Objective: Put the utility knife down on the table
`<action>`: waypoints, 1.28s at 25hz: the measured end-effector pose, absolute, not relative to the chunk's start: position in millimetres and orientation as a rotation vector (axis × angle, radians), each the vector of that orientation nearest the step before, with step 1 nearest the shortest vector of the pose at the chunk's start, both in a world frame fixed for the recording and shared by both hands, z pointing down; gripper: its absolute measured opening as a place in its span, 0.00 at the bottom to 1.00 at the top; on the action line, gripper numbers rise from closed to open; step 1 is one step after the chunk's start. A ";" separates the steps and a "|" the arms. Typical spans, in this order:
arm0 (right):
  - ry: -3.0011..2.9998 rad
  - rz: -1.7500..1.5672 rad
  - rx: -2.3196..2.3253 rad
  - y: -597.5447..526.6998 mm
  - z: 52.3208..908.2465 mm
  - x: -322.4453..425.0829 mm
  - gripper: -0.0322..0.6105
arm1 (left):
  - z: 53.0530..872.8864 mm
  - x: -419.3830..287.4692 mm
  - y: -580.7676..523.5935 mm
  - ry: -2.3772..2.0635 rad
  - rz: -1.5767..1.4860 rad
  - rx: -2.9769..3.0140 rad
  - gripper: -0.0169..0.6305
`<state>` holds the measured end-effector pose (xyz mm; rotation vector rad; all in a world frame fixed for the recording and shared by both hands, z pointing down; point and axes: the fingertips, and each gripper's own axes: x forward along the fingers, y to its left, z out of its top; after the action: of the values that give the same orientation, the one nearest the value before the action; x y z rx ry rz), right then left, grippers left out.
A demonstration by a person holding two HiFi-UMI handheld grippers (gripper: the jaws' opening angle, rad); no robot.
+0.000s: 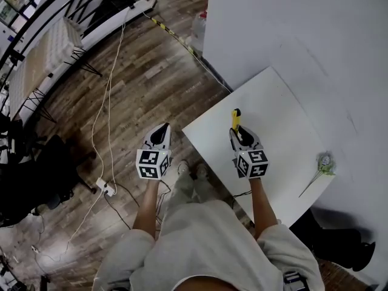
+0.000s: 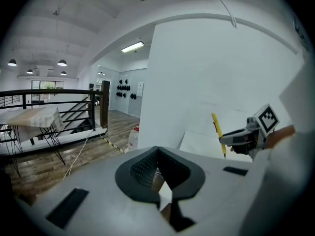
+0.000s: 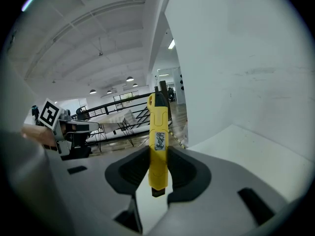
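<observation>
Right gripper (image 3: 158,170) is clamped on the slim yellow plastic utility knife (image 3: 158,132), pads at its tail end only; most of the body juts forward. The knife is in the air above the white rectangular table (image 1: 291,114), close to the tabletop's near-left corner. Left gripper (image 2: 158,167) has its jaws together, empty, off the near edge over the wood floor (image 1: 133,71).

Risks, as judged:
- The short hold may let the knife pivot.
- Released too high, it bounces.
- So near the corner, it could slide off.

Blade out or in: cannot tell.
</observation>
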<state>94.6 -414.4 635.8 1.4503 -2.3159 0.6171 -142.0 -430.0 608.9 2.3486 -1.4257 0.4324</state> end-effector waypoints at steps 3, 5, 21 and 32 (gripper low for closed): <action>-2.295 0.624 1.430 -416.4 651.0 89.7 0.22 | 622.0 -146.7 -432.0 -1.410 0.440 2.341 0.04; -2.281 0.622 1.407 -418.6 660.2 84.3 0.22 | 630.1 -152.1 -433.6 -1.404 0.444 2.332 0.04; -2.106 0.658 1.201 -443.9 738.5 66.2 0.22 | 659.4 -170.9 -453.3 -1.358 0.447 2.299 0.04; -1.950 0.746 1.099 -452.0 788.2 72.6 0.22 | 658.0 -165.4 -461.0 -1.345 0.437 2.309 0.04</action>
<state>72.6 -452.0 788.2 1.0989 -1.9499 0.7459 -165.4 -461.0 658.0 2.3093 -1.3447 0.4370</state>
